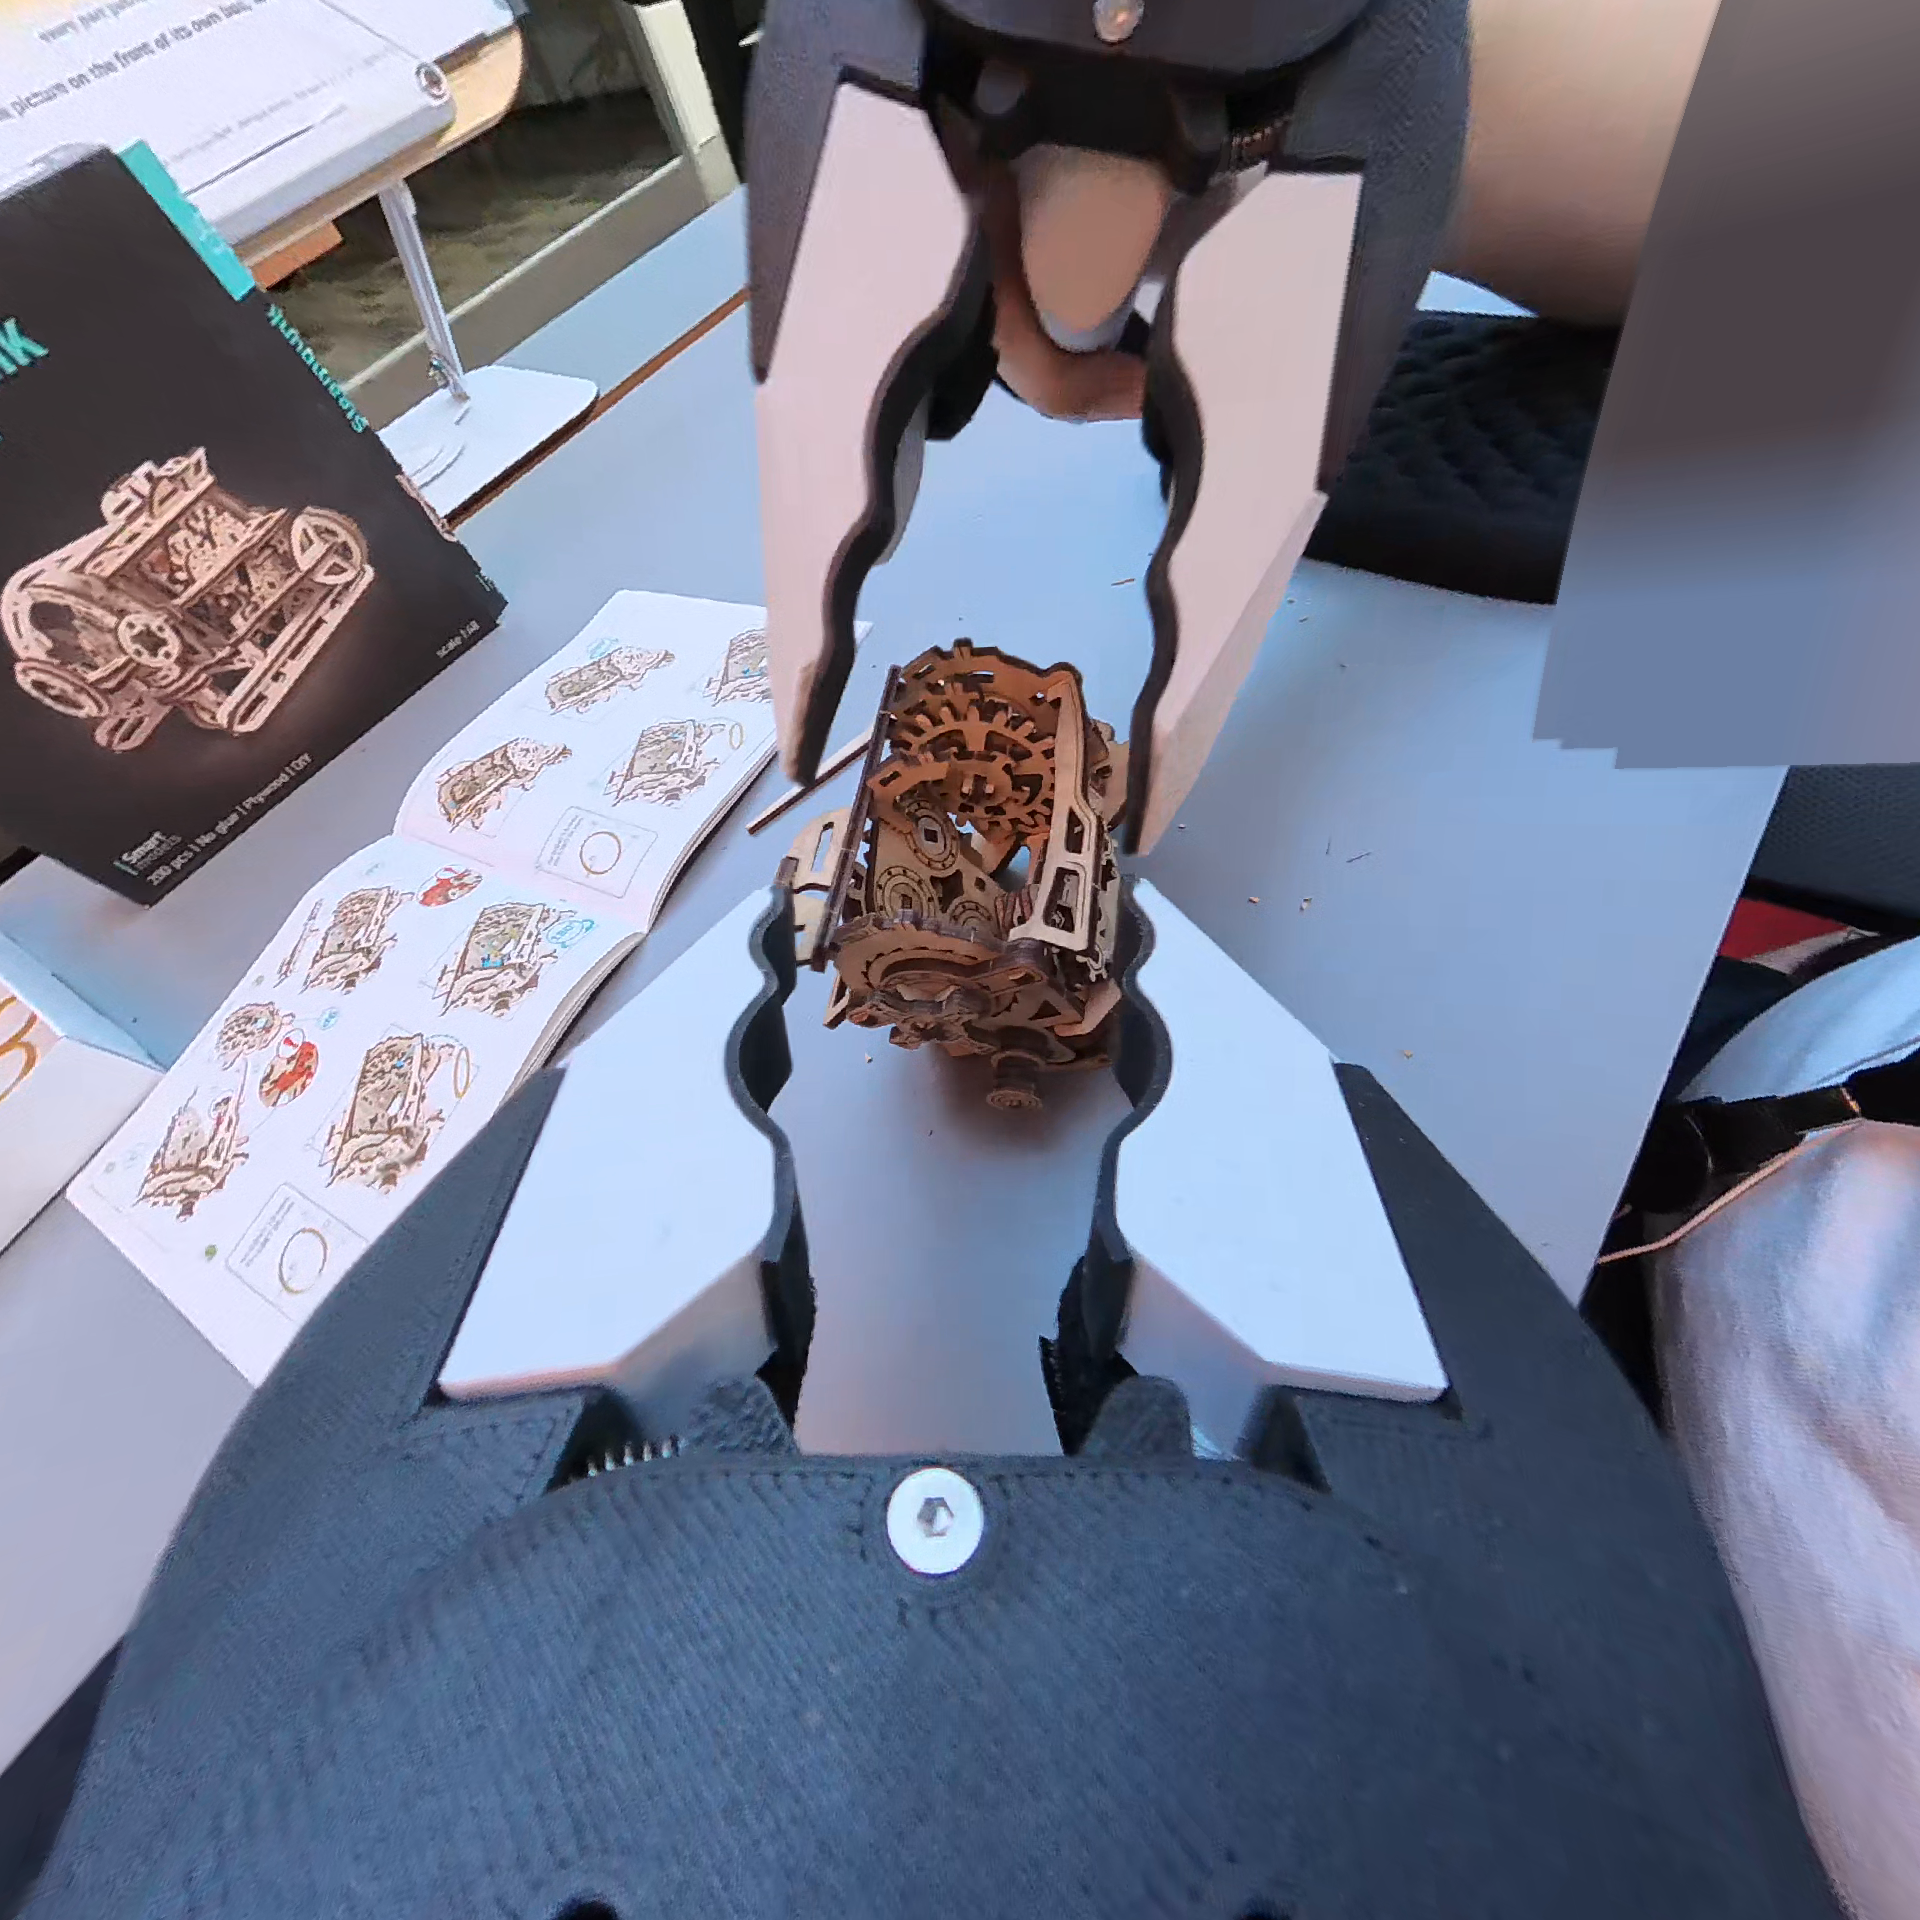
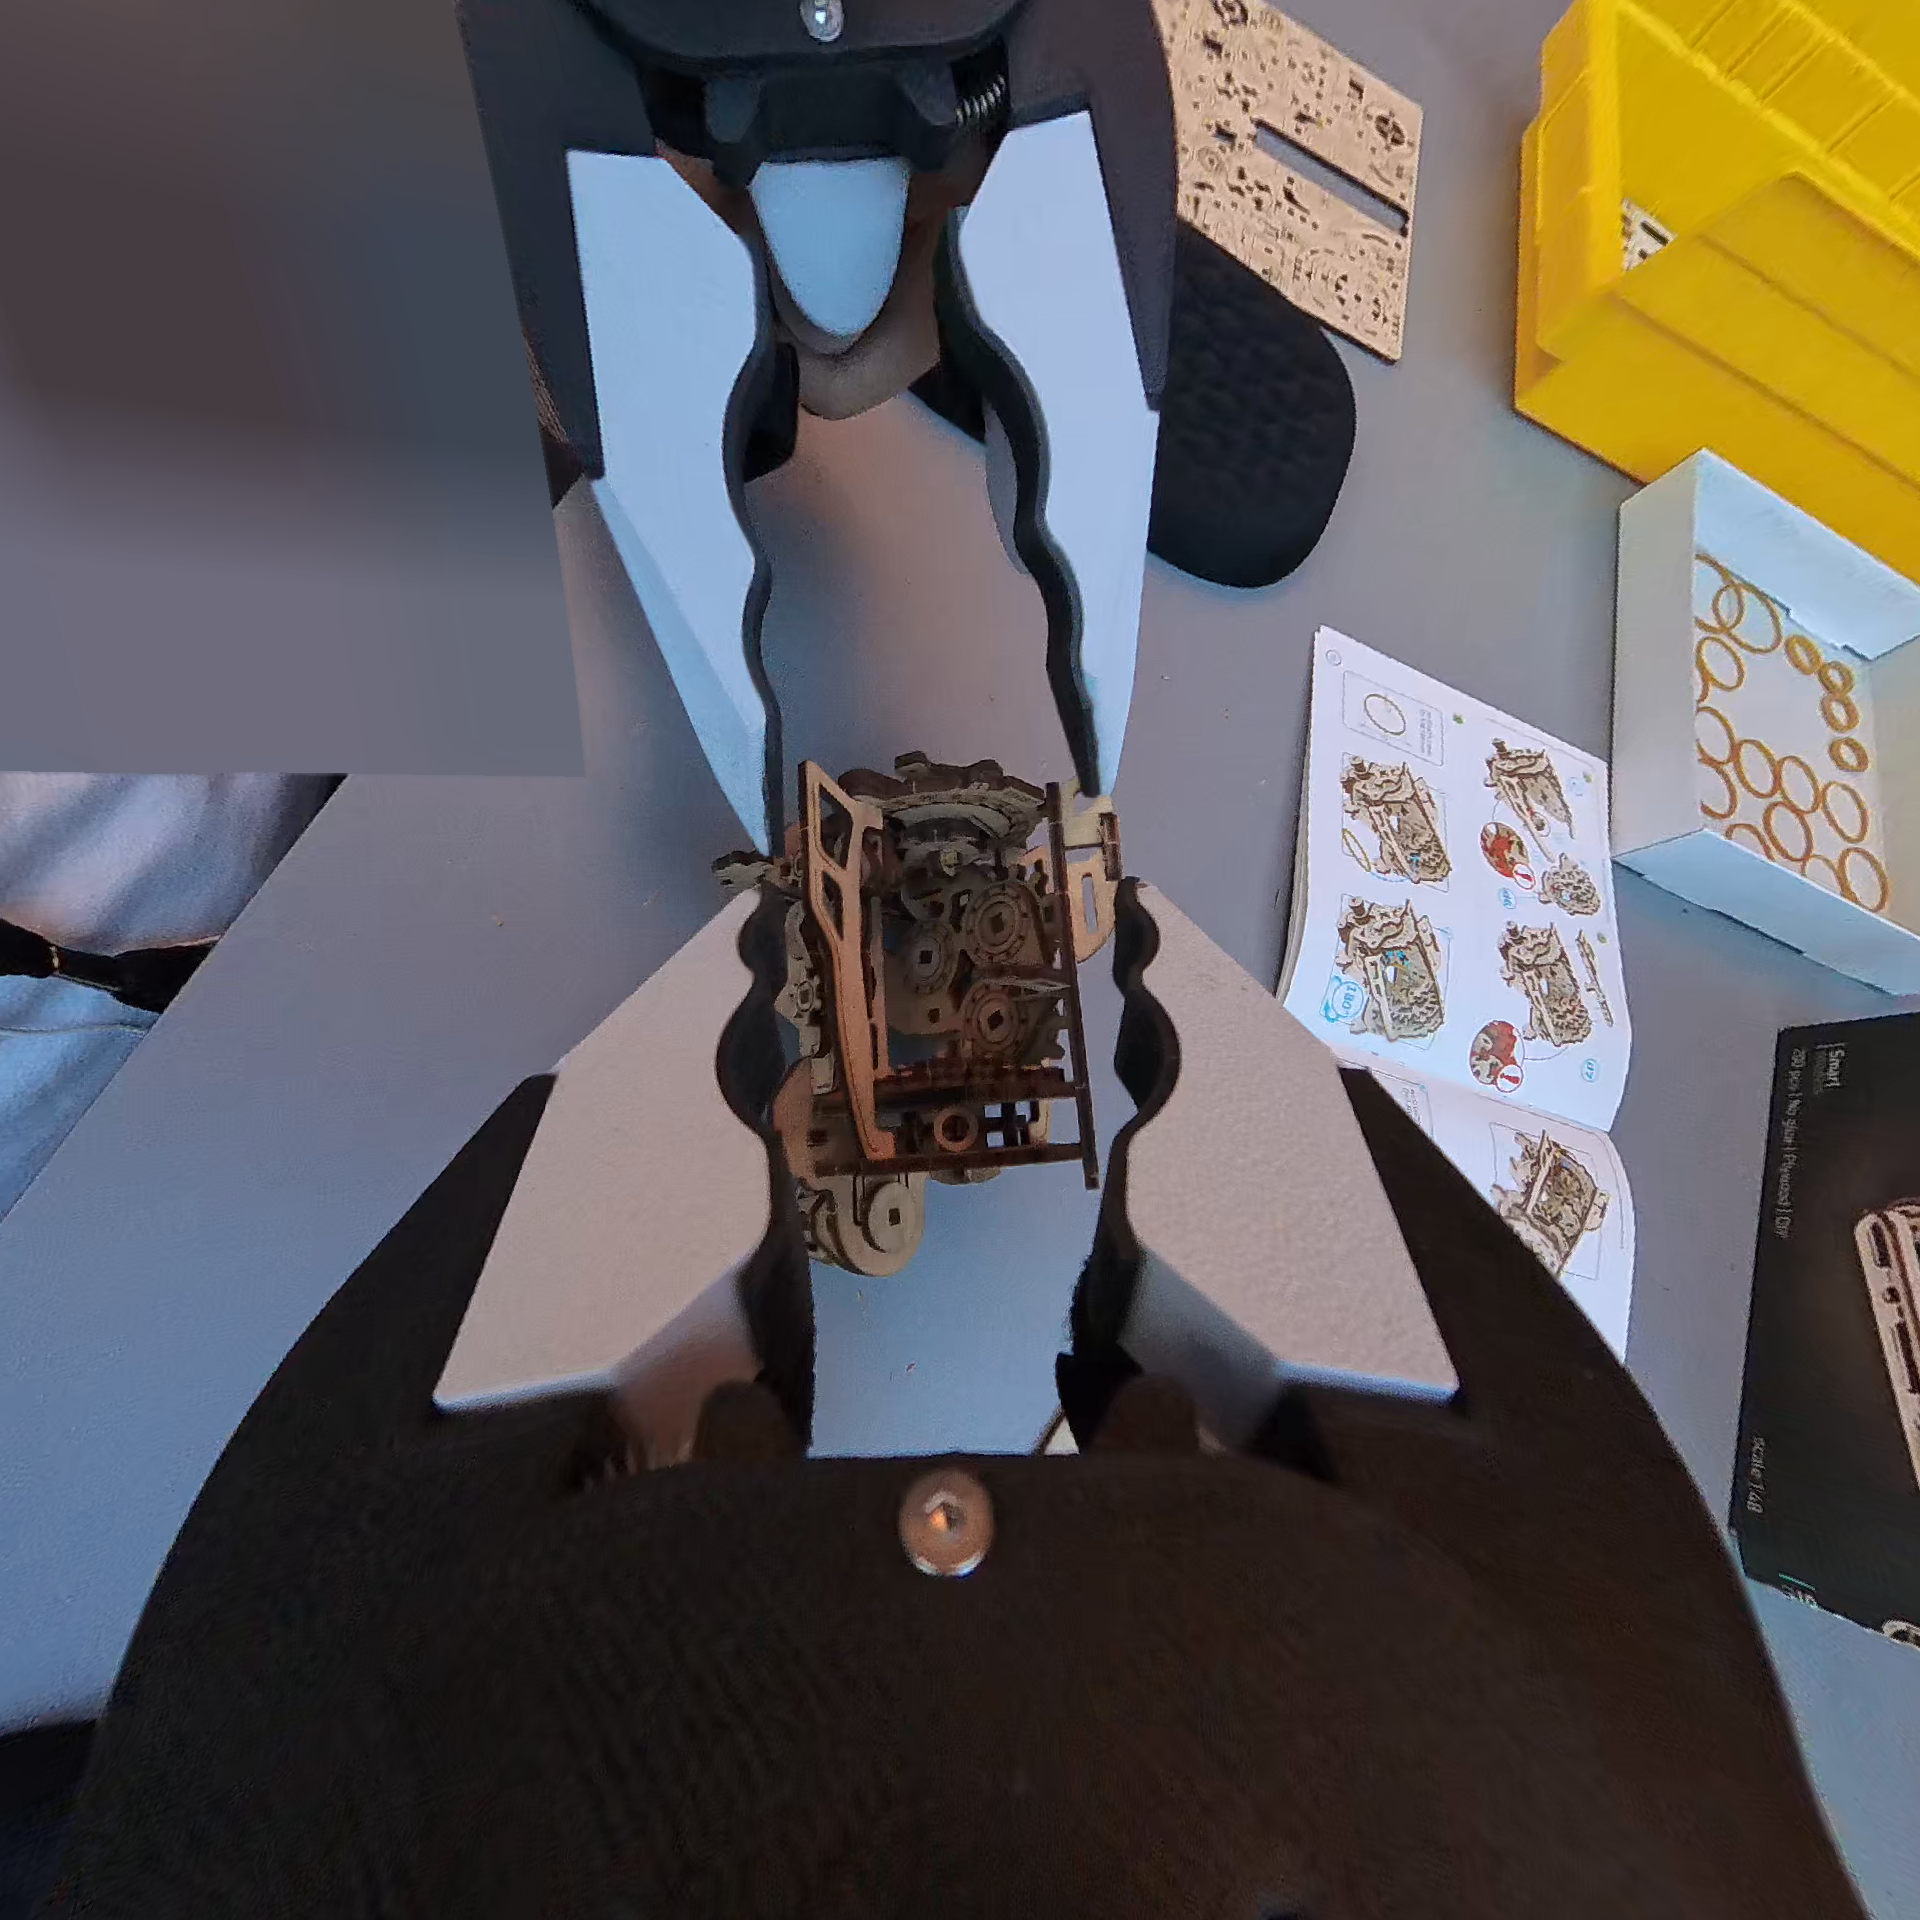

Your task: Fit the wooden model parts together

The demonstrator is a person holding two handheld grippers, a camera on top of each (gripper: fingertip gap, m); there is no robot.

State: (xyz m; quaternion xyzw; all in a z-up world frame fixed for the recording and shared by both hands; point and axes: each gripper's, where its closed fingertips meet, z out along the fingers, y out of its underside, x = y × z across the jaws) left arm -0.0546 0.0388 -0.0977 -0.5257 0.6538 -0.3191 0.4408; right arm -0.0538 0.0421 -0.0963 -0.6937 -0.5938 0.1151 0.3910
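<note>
A half-built wooden gear model (image 1: 966,883) sits tilted over the grey table (image 1: 1403,935), caught between both grippers. My left gripper (image 1: 951,904) comes from below, with its fingertips against the model's lower sides. My right gripper (image 1: 968,805) comes from the far side and straddles the upper end. One of its fingertips (image 1: 800,764) touches a thin wooden strip (image 1: 816,784) beside the model's side panel. In the right wrist view the model (image 2: 935,987) sits deep between my right gripper's (image 2: 940,899) fingers. The left gripper (image 2: 930,805) meets it from the far end.
An open instruction booklet (image 1: 468,935) and a black model box (image 1: 208,520) lie left of the model. The right wrist view shows yellow bins (image 2: 1714,260), a white box of rubber rings (image 2: 1766,727), a plywood parts sheet (image 2: 1299,156) and a black pad (image 2: 1247,436). My two grippers' fingertips are within a few centimetres of each other.
</note>
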